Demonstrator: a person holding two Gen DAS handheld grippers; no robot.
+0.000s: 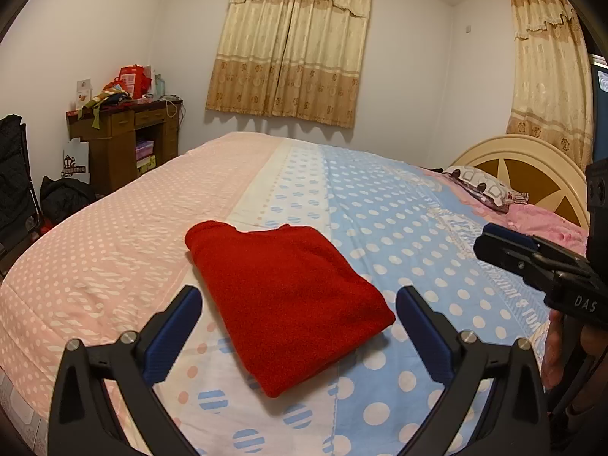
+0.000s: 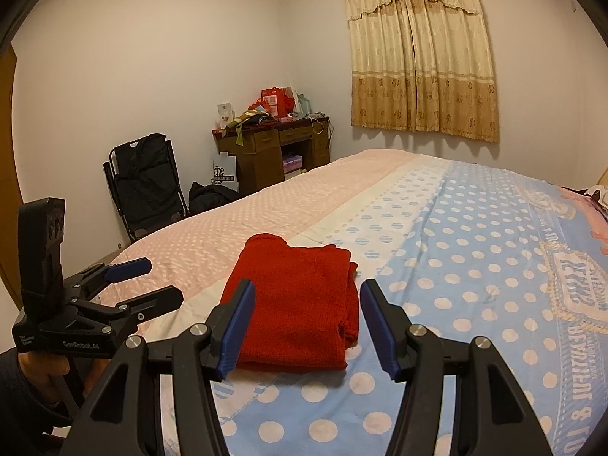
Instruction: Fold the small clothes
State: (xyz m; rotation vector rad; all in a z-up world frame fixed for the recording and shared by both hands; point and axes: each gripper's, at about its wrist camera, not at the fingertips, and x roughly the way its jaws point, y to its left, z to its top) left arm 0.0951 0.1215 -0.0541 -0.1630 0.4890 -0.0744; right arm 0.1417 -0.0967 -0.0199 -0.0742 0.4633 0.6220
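Lying folded on bed (image 1: 114, 228), red garment (image 1: 288, 296) looks soft, light, limp knit. Left gripper (image 1: 300, 323), right gripper (image 2: 307, 326) both wide, empty. Pinch layered edge, probably right side.

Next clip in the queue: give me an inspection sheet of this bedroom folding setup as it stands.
Surface: bed with a polka-dot cover in pink, white and blue.
Job's things: red garment lying folded flat on the cover.
Clutter: pillow and pink bedding by the headboard.
Grippers: left gripper open, holding nothing; right gripper open, holding nothing; both short of the garment.
Cables: a thin cord hangs at the desk.
Surroundings: desk piled with boxes, folding chair, drawn curtains.
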